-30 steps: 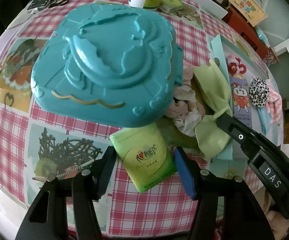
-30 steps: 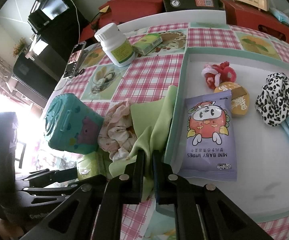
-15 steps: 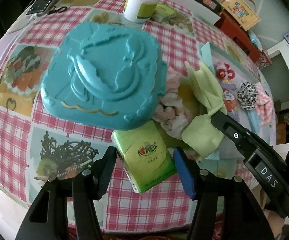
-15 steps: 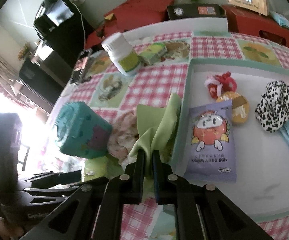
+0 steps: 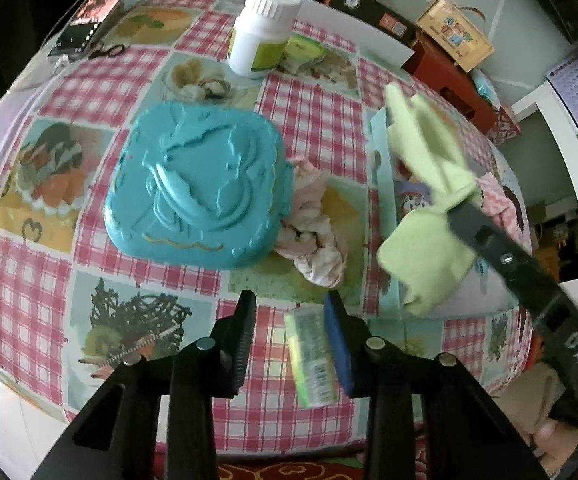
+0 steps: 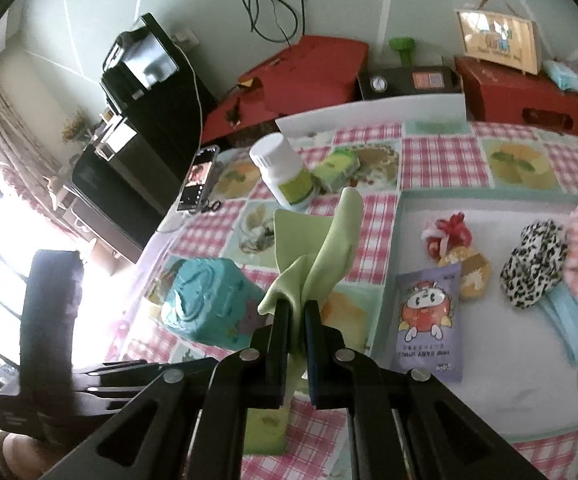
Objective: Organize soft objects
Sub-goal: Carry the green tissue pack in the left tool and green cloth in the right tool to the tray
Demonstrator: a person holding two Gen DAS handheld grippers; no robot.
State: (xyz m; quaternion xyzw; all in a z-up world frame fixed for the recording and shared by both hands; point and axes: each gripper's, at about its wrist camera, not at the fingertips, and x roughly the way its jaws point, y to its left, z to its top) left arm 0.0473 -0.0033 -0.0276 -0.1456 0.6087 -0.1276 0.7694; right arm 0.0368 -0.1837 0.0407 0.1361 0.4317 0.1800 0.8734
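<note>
Since earlier — green cloth [image 6: 321,256] lifted, tissue pack [image 5: 311,354] tilted in jaws.

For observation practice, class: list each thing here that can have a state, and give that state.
Left tongs: just been closing; green pack between them, touching only the blue pad.
Right tongs: shut on green cloth, held up off the table.
White bottle: upright, capped.
Teal box: lid shut.
Phone: screen lit.
</note>
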